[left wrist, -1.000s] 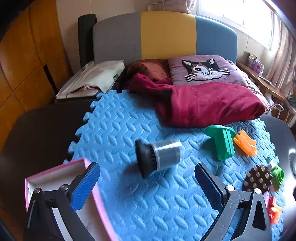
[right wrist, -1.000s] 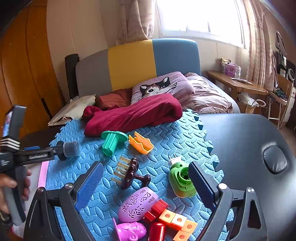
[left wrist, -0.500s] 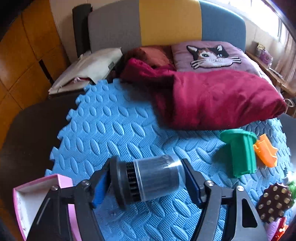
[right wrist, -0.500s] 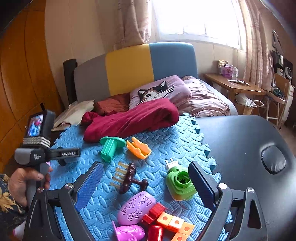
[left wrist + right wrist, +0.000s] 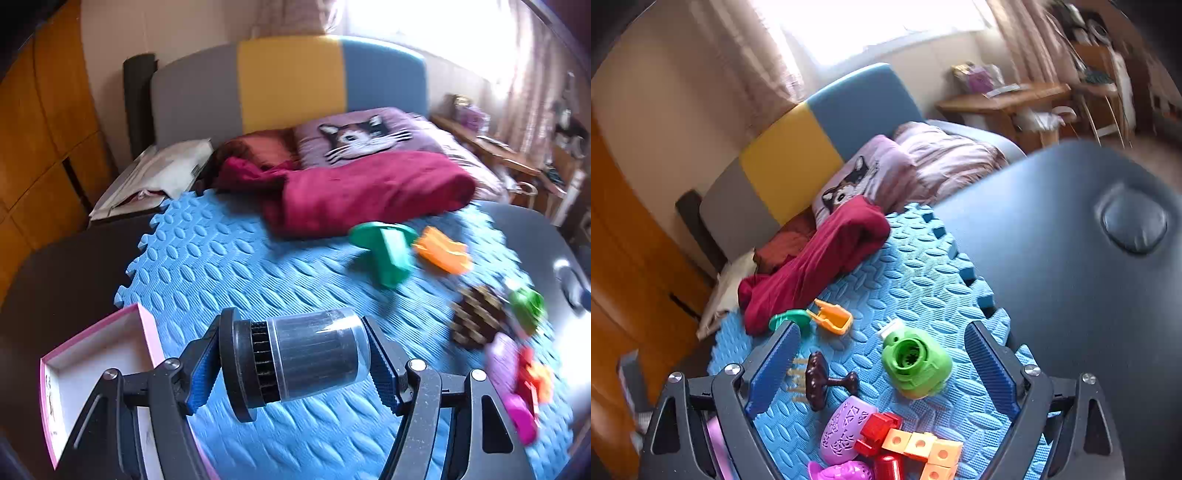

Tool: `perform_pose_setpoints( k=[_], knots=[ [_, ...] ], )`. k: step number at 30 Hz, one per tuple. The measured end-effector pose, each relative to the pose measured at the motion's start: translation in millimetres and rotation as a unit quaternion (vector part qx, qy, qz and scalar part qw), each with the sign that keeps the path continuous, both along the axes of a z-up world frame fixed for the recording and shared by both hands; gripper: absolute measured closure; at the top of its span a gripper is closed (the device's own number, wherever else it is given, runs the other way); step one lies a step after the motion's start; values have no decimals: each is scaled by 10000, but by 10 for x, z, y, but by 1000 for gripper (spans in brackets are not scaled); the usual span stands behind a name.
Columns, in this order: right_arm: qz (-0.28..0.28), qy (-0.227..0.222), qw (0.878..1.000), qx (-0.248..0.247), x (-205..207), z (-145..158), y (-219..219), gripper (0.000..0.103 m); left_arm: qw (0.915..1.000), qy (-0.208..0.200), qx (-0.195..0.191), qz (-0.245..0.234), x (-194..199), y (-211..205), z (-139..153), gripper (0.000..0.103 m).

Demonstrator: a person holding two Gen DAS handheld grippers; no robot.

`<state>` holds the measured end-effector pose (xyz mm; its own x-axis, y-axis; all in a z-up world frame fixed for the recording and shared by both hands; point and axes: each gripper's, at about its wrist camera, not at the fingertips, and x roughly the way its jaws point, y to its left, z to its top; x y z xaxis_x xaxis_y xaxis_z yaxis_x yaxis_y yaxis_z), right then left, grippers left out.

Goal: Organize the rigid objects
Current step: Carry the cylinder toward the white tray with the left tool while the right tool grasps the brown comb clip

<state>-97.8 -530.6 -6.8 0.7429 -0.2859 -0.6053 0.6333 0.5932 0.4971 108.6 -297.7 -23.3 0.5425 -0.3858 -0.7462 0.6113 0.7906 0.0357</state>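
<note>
**One brush in hand, the rest still out**

Your left hand-held gripper [image 5: 295, 363] is clamped on the brush [image 5: 301, 363], lifted above the mat [image 5: 229, 258] beside the pink box [image 5: 92, 354], which looks empty. Your right hand-held gripper [image 5: 882, 369] hangs with its fingers apart over the toys [image 5: 916, 363]. By my judgement, nearly everything remains to sort.

Embossed foam mat [image 5: 229, 266]; glossy clear-plastic brush cap [image 5: 317, 354]; plush blanket [image 5: 369, 188].
</note>
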Motion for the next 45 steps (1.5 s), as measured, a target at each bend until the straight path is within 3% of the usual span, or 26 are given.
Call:
perform_pose_setpoints(
  k=[6, 15, 22, 26, 34, 40, 41, 43, 45],
  knots=[
    [80, 49, 9986, 515, 20, -153, -98, 17, 9993, -208, -143, -285, -473, 217, 184, 32],
    [623, 384, 9970, 238, 205, -157, 111, 30, 9982, -387, -346, -291, -906, 729, 298, 32],
    [771, 625, 9950, -103, 307, -153, 221, 40, 9977, -389, -546, -111, -994, 1141, 345, 32],
    [1005, 491, 9936, -132, 343, -140, 282, 47, 9972, -243, -701, 70, -992, 1374, 339, 32],
    [1856, 911, 9739, -934, 750, -152, 772, 47, 9957, 1, -786, 500, -903, 1772, 200, 32],
    [2123, 1489, 9585, -1188, 1115, -394, 876, 46, 9936, 41, -845, 750, -816, 1985, 158, 32],
    [2127, 1542, 9576, -1185, 1143, -428, 872, 46, 9934, 45, -827, 795, -802, 2019, 146, 32],
    [2207, 1617, 9538, -1241, 1176, -482, 890, 61, 9928, 88, -806, 882, -766, 2068, 109, 32],
    [2201, 1647, 9506, -1439, 1161, -487, 944, 61, 9921, 132, -768, 982, -729, 2110, 60, 32]
  ],
)
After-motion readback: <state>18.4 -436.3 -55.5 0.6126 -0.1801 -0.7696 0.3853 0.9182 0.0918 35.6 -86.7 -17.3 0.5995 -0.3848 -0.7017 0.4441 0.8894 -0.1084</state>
